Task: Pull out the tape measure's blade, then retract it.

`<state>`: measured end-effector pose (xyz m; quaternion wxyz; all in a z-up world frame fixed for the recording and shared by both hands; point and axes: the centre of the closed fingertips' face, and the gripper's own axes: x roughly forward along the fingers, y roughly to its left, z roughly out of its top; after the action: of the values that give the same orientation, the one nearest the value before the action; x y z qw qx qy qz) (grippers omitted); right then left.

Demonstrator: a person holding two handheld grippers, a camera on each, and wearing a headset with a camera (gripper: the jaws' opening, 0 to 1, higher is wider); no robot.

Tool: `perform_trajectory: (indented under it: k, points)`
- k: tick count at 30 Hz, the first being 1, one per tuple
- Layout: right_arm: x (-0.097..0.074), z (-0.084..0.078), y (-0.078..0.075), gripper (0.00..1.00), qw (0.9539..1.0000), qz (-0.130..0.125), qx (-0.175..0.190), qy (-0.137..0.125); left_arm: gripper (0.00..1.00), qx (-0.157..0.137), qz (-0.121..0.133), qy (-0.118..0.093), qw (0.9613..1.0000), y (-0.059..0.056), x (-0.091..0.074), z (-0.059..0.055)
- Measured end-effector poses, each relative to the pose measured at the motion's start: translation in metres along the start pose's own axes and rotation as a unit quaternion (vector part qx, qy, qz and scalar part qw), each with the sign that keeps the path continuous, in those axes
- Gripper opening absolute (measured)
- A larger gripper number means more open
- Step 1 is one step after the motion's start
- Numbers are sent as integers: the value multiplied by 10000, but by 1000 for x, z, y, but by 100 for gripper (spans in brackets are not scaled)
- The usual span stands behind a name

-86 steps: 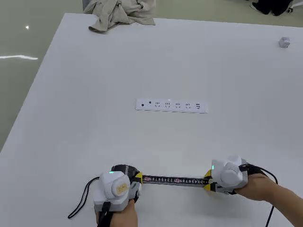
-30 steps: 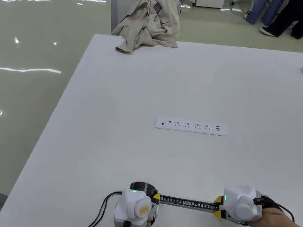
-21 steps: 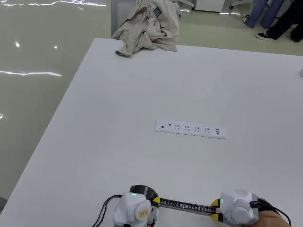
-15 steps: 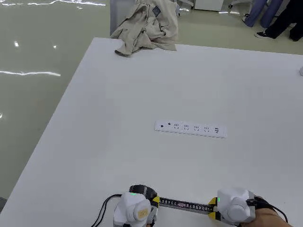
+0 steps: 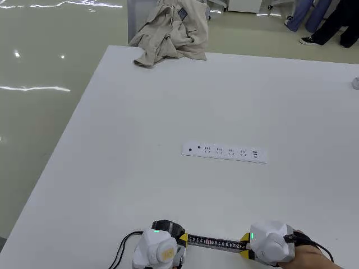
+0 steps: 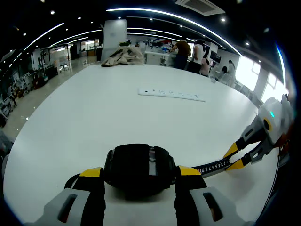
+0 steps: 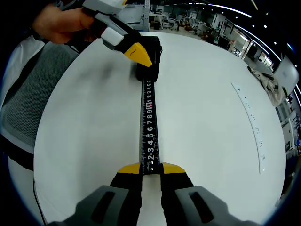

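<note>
The tape measure case [image 6: 139, 165] is clamped between the fingers of the left gripper [image 6: 139, 171] at the near edge of the desk [image 5: 168, 101], the blade [image 7: 149, 122] is laid out flat rightward along that edge with its tip pinched in the right gripper [image 7: 150, 168], so retraction is judged to run leftward along the blade's long axis.

Black tape measure [image 6: 138, 167] on table [image 5: 168, 101]; blade [image 7: 149, 127] partly out, straight, numbered face up.

We see a white desk [image 5: 140, 112] carrying a white power strip [image 5: 223, 152] mid-surface and a crumpled beige garment [image 5: 168, 25] at its far corner.
</note>
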<state>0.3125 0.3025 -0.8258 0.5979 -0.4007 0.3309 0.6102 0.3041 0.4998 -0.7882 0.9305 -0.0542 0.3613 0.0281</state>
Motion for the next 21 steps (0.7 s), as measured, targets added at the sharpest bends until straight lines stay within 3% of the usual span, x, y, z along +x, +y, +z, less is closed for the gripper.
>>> perform_trajectory:
  k: [21]
  points:
    - [10,21,0,14,9998,-34,-173,-81,57,-3,-13,34,10000,0,0,0]
